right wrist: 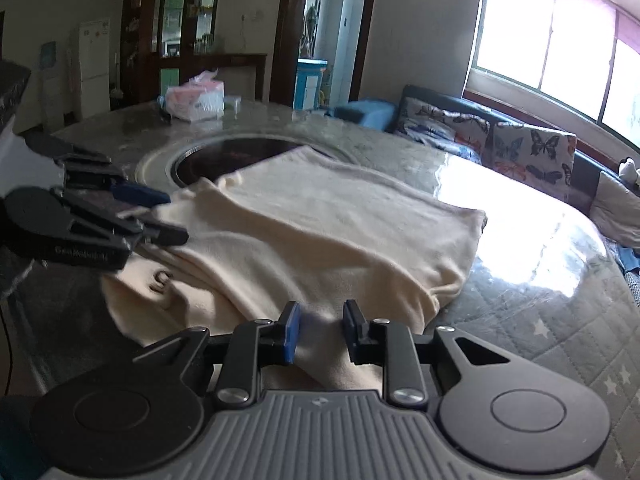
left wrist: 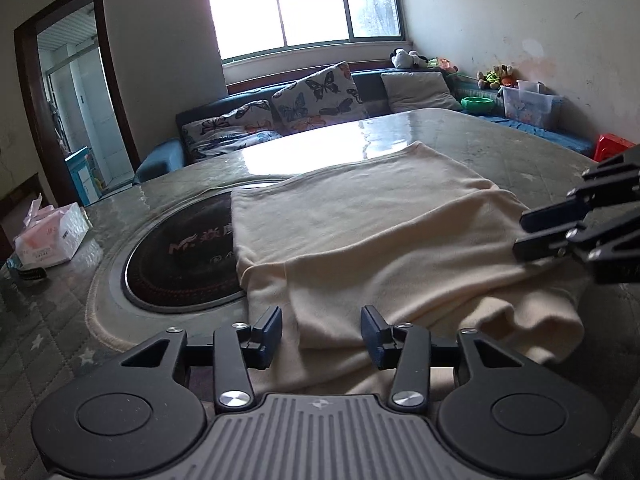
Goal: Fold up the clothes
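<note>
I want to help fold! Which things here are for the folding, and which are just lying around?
For the folding:
cream garment
left gripper
right gripper

Just lying about:
tissue box
round cooktop
butterfly cushions
soft toys

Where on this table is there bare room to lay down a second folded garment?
The far side of the table, between the cream garment and the sofa, is bare. A smaller strip lies between the tissue box and the hob. The near edge is crowded: both grippers, left and right, sit open over the cloth.
</note>
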